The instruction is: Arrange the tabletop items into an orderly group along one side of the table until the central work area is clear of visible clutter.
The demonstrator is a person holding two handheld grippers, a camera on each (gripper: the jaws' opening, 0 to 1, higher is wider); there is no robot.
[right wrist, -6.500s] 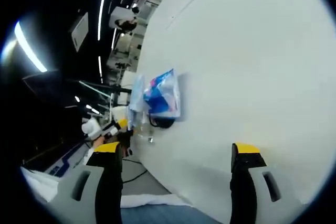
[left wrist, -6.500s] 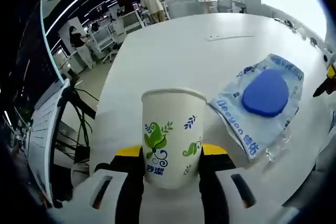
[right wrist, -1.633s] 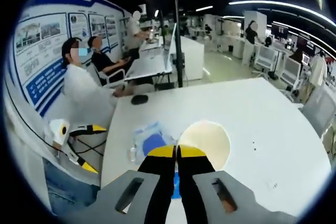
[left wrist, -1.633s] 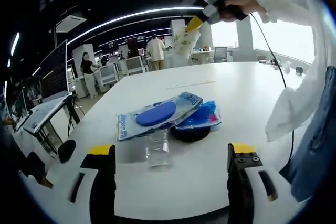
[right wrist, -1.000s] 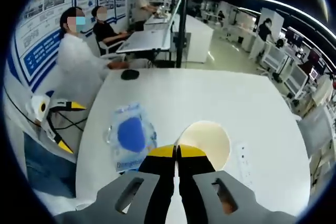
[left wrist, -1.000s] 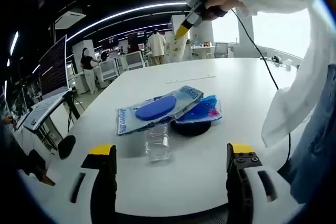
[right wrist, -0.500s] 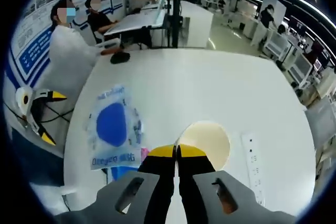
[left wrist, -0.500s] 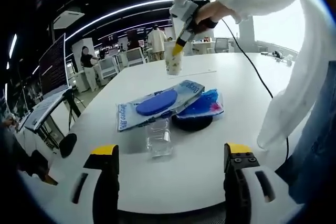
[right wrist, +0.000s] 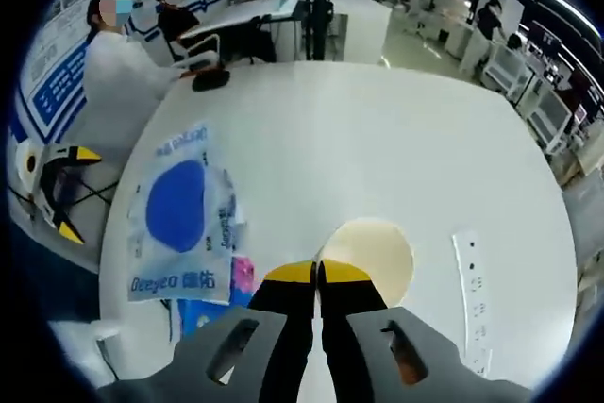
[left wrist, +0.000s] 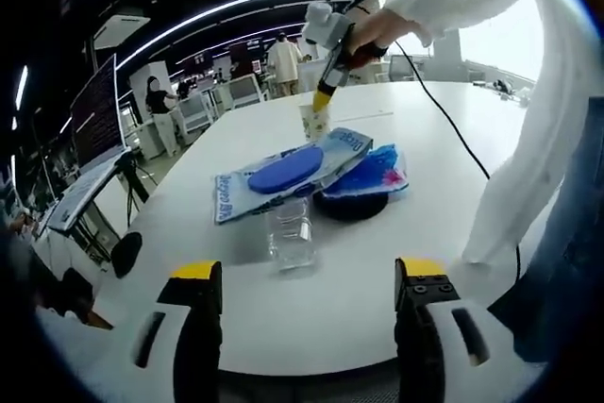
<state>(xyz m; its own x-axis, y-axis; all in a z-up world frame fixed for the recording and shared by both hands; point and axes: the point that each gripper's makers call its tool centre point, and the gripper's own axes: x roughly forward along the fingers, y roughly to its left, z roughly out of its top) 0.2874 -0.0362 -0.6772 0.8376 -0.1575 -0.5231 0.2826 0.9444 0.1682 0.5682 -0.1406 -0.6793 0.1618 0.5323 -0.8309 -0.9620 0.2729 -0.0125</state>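
My right gripper [right wrist: 318,276] is shut on the rim of a white paper cup [right wrist: 373,252], seen from above with its inside bare. In the left gripper view that paper cup [left wrist: 314,123] hangs low over the table just beyond the packets, pinched by the right gripper [left wrist: 326,93] in a person's hand. A clear plastic cup [left wrist: 290,233] stands nearest me. Behind it a clear packet with a blue pad [left wrist: 288,172] leans over a black disc [left wrist: 349,203] and a blue-pink packet [left wrist: 376,175]. My left gripper [left wrist: 309,269] is open, short of the clear cup.
The white round table [left wrist: 444,148] reaches far back. A white strip [right wrist: 472,299] lies right of the paper cup. The blue-pad packet [right wrist: 179,209] and the left gripper [right wrist: 57,186] sit at the table's left edge. Seated people [right wrist: 123,63] and desks stand beyond.
The right gripper has brought the paper cup down and nearer, to just behind the packets. The left gripper stays open and has barely moved.
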